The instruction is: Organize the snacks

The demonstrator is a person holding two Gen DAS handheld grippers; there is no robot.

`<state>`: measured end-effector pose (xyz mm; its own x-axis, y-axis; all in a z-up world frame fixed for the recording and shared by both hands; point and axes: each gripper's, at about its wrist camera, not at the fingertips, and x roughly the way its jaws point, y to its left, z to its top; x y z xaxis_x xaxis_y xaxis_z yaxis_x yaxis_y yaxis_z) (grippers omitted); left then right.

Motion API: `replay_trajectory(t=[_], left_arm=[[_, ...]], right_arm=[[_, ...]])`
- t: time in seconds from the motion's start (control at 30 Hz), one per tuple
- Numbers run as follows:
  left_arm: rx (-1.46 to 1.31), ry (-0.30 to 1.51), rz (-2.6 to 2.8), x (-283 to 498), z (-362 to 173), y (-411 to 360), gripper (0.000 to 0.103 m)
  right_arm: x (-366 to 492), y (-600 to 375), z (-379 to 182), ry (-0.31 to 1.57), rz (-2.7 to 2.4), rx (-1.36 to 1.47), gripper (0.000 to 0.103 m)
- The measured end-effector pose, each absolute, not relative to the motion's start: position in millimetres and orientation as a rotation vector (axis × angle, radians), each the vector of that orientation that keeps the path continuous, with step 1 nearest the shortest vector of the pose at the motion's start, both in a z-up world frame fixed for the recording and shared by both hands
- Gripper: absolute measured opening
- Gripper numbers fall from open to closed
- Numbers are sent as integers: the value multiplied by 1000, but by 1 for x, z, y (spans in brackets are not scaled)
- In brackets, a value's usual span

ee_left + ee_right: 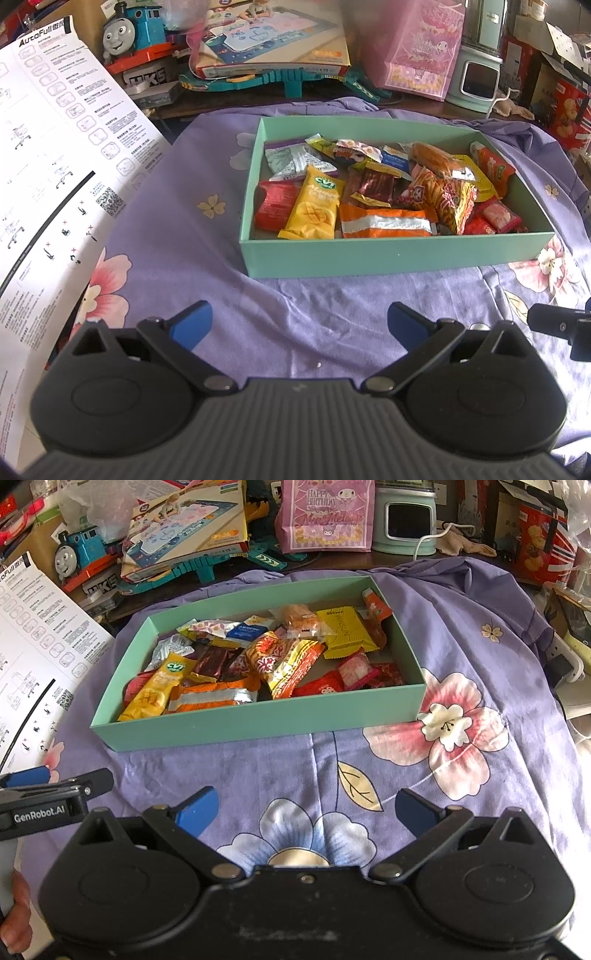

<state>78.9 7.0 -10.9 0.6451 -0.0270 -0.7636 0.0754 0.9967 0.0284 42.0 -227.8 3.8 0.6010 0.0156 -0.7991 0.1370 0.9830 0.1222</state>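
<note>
In the left wrist view, the left gripper (300, 325) hangs low over the purple floral cloth (317, 295) with its blue-padded jaws spread wide and nothing between them; the teal box (395, 254) sits just beyond, slightly to the right, and it holds a heap of wrapped snacks: a yellow mango packet (314, 205) near the front left, an orange and silver wrapper (384, 223) beside it, a red packet (273, 205) at the far left edge of the pile, and a yellow-red patterned bag (443, 192) toward the right. A white instruction sheet (55, 147) lies off to the left, and part of the right gripper (554, 321) shows at the right edge. In the right wrist view, the right gripper (307, 812) also hovers above the cloth, jaws wide apart and empty, with the box ahead and to the left, and a flat yellow packet (345, 635) lying toward its far right corner. No loose snack shows on the cloth in either view, so the gathering looks finished or close to it, and the step in hand seems to be a pause before tidying. Judging by the jumble, the next move would call for reaching over the near wall and closing on one wrapper's edge without dragging its neighbours
</note>
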Motion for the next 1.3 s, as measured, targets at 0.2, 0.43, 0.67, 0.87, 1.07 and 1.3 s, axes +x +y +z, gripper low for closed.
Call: replay_trajectory(t=[0.2,0.43,0.67,0.87,1.07,1.3], left_arm=[[69,872,-64,81,-12,5,103],[81,875,-74,82,-14,1,103],[88,886,-75,83,-18,0,103],[96,891,-75,82,-19,-2,103],[100,893,-74,82,-19,-2,103],[111,894,-71,83,-17,-3,103]], right_arm=[[43,-228,3,924,-76,174,103],[46,-228,1,930,-76,172,103],[46,-229,0,935,-84,175,103],[46,-228,-1,941,-93,173,103],[47,-228,-1,940,-97,170,103],[47,-227,1,938,-99,164,103]])
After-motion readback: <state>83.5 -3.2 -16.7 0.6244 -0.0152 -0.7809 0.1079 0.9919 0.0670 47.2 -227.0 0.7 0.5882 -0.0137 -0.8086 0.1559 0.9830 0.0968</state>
